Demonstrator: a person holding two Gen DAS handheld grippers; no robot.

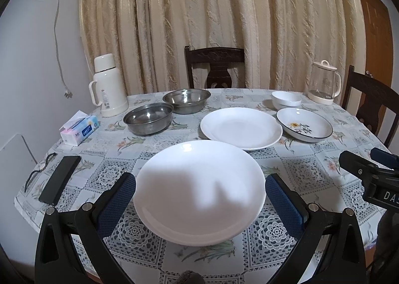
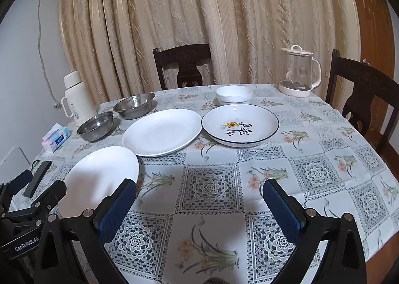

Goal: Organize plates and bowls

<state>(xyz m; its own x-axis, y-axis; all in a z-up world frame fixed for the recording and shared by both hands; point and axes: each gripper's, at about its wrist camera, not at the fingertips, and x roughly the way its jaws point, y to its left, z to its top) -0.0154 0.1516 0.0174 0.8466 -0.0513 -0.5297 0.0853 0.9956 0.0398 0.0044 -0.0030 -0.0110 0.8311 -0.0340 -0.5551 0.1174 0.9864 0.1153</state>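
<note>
Counter [image 2: 311, 159]: covered with a pale cloth printed with lace squares and flowers; two dark wooden chairs stand at its far and right sides, a cream curtain [image 2: 199, 22] behind.

Left gripper [image 1: 200, 195]: spread wide, blue-padded fingers [image 1: 119, 199] on either side of the near white plate, holding nothing; whether the pads touch the rim cannot be told.

Right gripper [image 2: 199, 201]: spread wide, holding nothing, over bare cloth to the right of the near white plate.

Near white plate [image 1: 199, 191]: plain, shallow, flat on the cloth at the near left of the counter.

Second white plate [image 1: 240, 128]: plain, larger, just beyond the near plate toward the middle of the counter.

Decorated dish [image 2: 239, 125]: white with a dark blue rim line and printed characters and a yellow motif inside; just beside the second white plate on its right, rims close or touching.

White bowl [image 2: 234, 94]: small, plain, just beyond the decorated dish.

Steel bowls: two, at far left. The nearer one [image 1: 148, 118] sits just beside the farther, wider one [image 1: 186, 100]; their rims appear to touch.

White thermos [image 1: 107, 86]: upright, with side handle, at the far left corner.

Glass kettle [image 2: 299, 71]: clear body, white lid and base, at the far right.

Tissue pack [image 1: 79, 131]: at the left edge, opened at the top.

Black flat object [image 1: 59, 179]: oblong, lying at the near left edge, a dark cord beside it.
</note>
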